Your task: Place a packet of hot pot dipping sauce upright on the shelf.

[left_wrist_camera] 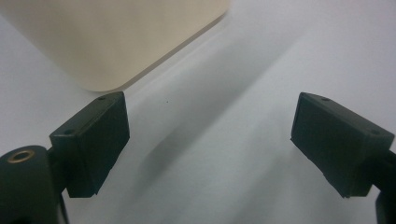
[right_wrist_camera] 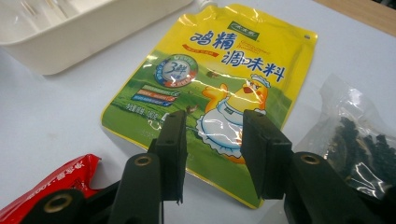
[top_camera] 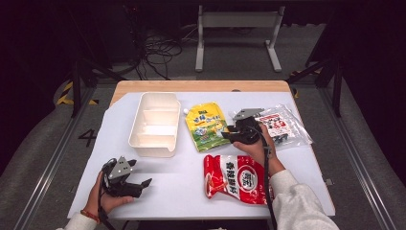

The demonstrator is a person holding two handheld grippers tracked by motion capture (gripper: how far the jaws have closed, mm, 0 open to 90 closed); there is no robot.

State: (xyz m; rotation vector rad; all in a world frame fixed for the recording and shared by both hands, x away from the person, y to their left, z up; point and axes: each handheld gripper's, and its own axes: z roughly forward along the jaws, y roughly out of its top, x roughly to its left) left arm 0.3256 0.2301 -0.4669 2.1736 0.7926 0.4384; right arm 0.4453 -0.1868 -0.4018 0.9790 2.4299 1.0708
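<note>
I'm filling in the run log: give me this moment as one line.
right gripper open, over yellow pouch | left gripper open, idle near white tray | red pouch, clear bag untouched

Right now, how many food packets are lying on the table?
3. The yellow pouch lies beside the white tray, the clear bag lies at the far right, and the red packet lies nearest the person. None looks hidden.

Cream plastic divided tray (left_wrist_camera: 112, 37) blurred and cut off at the top edge; red printed pouch (right_wrist_camera: 56, 184) mostly hidden behind the right tool (right_wrist_camera: 212, 154).
</note>
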